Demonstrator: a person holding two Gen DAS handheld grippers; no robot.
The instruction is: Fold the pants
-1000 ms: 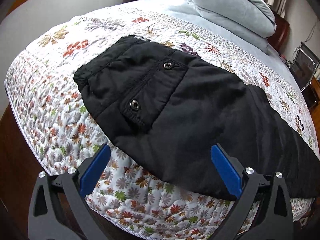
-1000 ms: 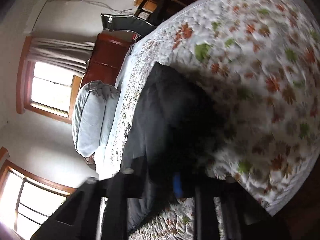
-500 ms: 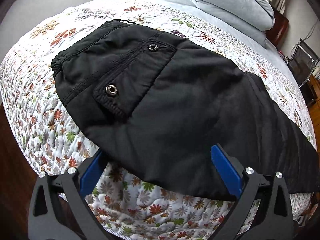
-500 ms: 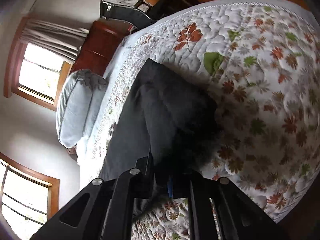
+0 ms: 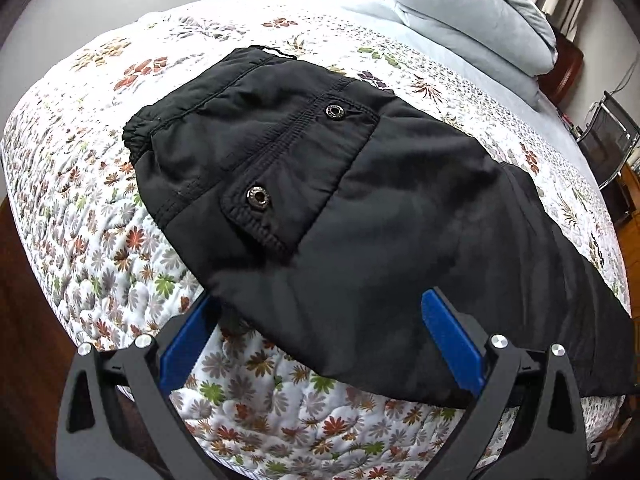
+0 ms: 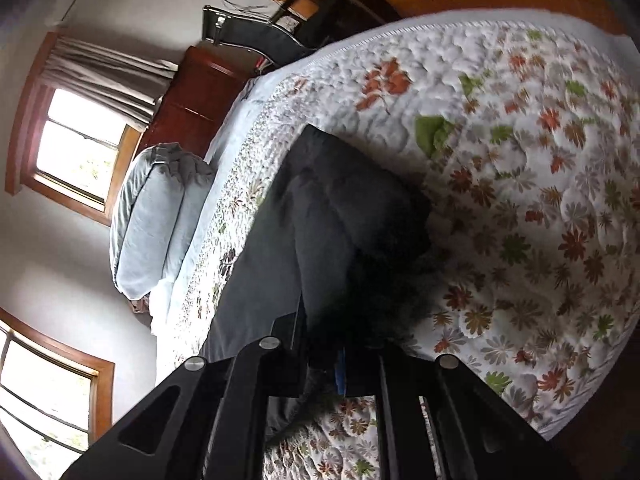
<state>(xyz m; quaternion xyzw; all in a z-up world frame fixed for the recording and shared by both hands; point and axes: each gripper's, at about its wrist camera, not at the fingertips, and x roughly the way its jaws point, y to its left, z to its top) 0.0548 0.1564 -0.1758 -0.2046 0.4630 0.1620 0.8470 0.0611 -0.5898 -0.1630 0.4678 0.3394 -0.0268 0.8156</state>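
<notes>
Black pants (image 5: pixel 340 208) lie flat on a floral quilt (image 5: pixel 80 208), waistband at the left, back pocket with two metal snaps facing up, legs running off to the right. My left gripper (image 5: pixel 320 328) is open, its blue pads straddling the pants' near edge. In the right wrist view the leg end of the pants (image 6: pixel 344 216) is bunched and lifted off the quilt (image 6: pixel 540 200). My right gripper (image 6: pixel 344 360) is shut on that leg end, its jaws closed tight on dark cloth.
Pale blue pillows (image 5: pixel 472 12) lie at the head of the bed, also in the right wrist view (image 6: pixel 156 216). A dark wooden headboard (image 6: pixel 192 100), a chair (image 5: pixel 612 148) and windows (image 6: pixel 76 148) stand beyond. The bed edge runs just under the left gripper.
The left gripper came in toward the pants, its left pad now tucked under the near edge. The right gripper stayed shut on the leg end and shifted a little.
</notes>
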